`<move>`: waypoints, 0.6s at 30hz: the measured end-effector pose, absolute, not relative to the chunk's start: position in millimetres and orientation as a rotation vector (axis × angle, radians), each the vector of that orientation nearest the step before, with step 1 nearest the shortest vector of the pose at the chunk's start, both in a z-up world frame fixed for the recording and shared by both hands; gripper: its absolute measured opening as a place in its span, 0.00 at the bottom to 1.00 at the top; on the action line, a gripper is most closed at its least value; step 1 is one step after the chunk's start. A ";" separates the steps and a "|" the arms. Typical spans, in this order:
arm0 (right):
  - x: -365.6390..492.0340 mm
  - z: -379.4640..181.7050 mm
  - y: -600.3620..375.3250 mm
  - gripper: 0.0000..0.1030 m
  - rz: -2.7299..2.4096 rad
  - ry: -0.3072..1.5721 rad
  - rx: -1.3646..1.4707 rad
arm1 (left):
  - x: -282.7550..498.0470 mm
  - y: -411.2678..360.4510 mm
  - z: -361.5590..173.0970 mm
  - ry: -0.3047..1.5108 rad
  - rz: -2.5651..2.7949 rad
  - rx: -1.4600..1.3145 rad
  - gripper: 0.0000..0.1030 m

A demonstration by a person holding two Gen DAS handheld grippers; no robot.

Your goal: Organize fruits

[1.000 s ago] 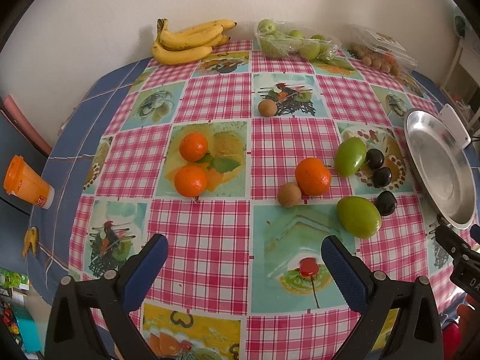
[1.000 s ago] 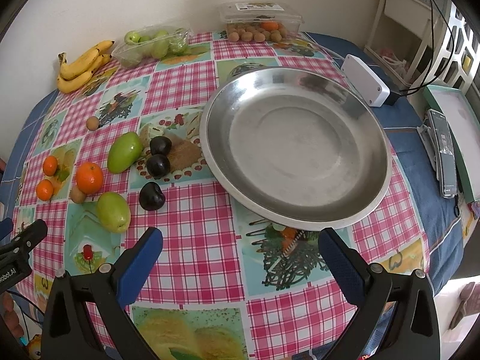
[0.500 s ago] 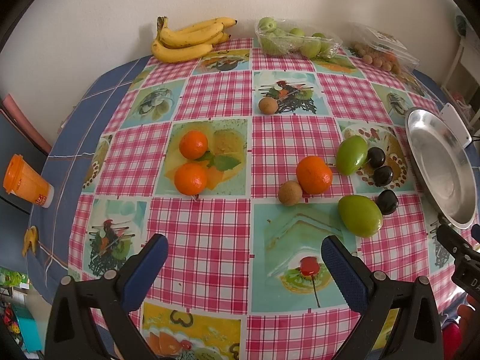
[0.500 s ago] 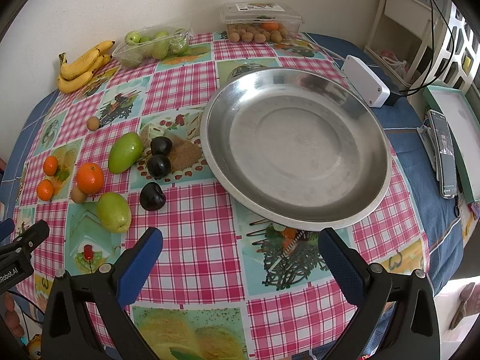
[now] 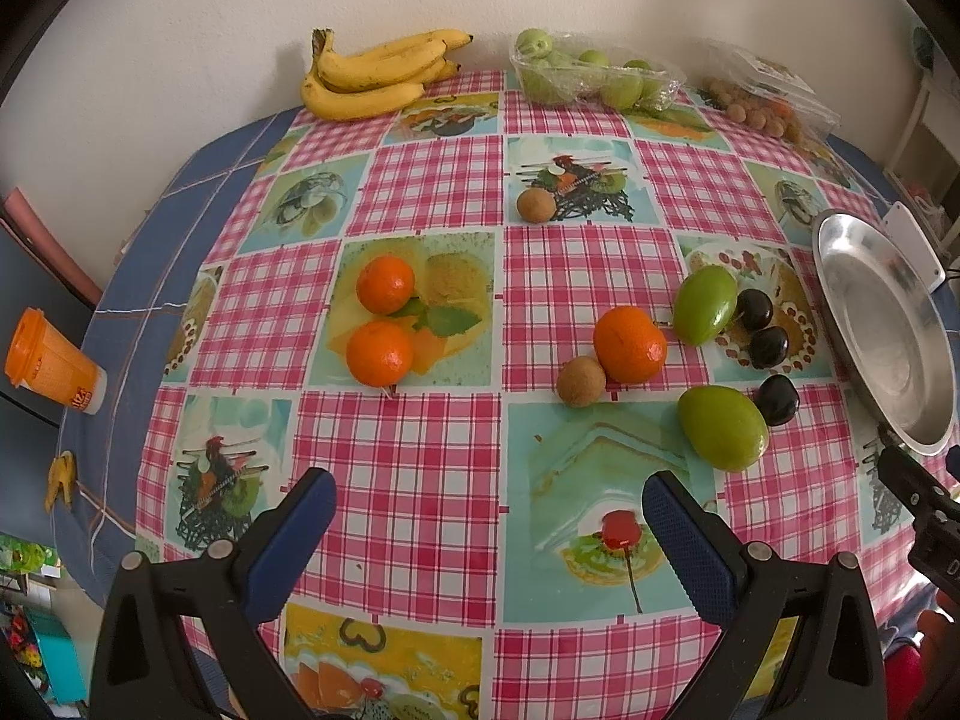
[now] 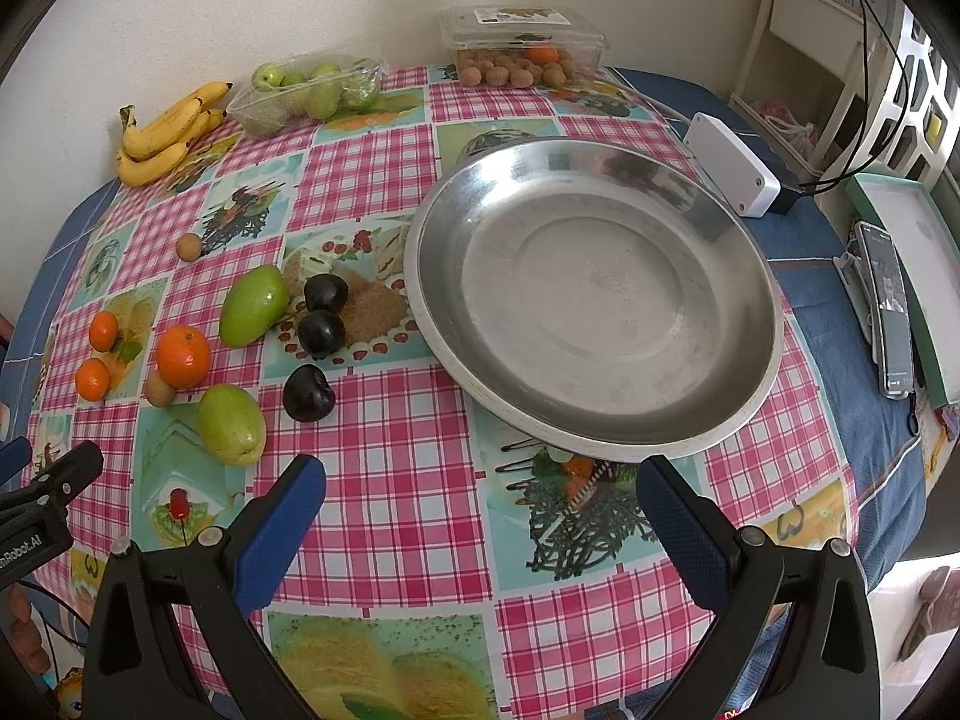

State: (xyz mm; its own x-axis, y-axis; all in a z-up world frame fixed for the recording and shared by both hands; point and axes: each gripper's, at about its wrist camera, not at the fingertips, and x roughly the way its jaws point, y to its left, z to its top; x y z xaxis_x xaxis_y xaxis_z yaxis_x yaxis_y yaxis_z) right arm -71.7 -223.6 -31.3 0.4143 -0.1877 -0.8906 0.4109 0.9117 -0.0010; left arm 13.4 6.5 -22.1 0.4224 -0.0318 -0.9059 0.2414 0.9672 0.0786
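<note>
Left wrist view: your left gripper hangs over the cloth, jaws spread wide and empty. Oranges lie at 11 o'clock; mangoes, plums and the pan at 2 o'clock.

Right wrist view: your right gripper is likewise agape, empty. The pan sits at 12 o'clock, fruit at 10 o'clock.
</note>
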 end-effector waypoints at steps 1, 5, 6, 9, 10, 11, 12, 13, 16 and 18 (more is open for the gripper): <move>-72.0 -31.5 -223.7 1.00 -0.380 1.082 0.231 | 14.4 7.6 -23.5 1.124 -0.164 0.205 1.00; -68.0 -28.4 -217.9 1.00 -0.347 1.076 0.228 | 20.7 8.0 -24.1 1.135 -0.155 0.183 1.00; -66.3 -27.7 -215.5 1.00 -0.328 1.072 0.230 | 22.6 8.5 -23.3 1.141 -0.163 0.164 1.00; -61.3 -22.8 -210.8 1.00 -0.248 1.044 0.277 | 30.3 6.9 -20.0 1.159 -0.174 0.127 1.00; -59.9 -21.9 -209.3 1.00 -0.230 1.037 0.295 | 32.6 6.6 -18.8 1.160 -0.175 0.119 1.00; -57.4 -20.9 -207.7 1.00 -0.215 1.033 0.307 | 35.0 6.4 -17.4 1.159 -0.175 0.112 1.00; -54.2 -20.9 -207.2 1.00 -0.208 1.034 0.311 | 37.5 6.3 -15.8 1.157 -0.179 0.101 1.00; -51.9 -22.1 -204.9 1.00 -0.206 1.039 0.310 | 40.2 5.8 -14.1 1.155 -0.183 0.089 1.00; -42.6 -26.3 -203.2 1.00 -0.189 1.056 0.317 | 48.4 5.8 -7.9 1.143 -0.194 0.051 1.00; -38.2 -28.5 -202.8 1.00 -0.169 1.063 0.330 | 53.4 5.4 -4.8 1.138 -0.201 0.034 1.00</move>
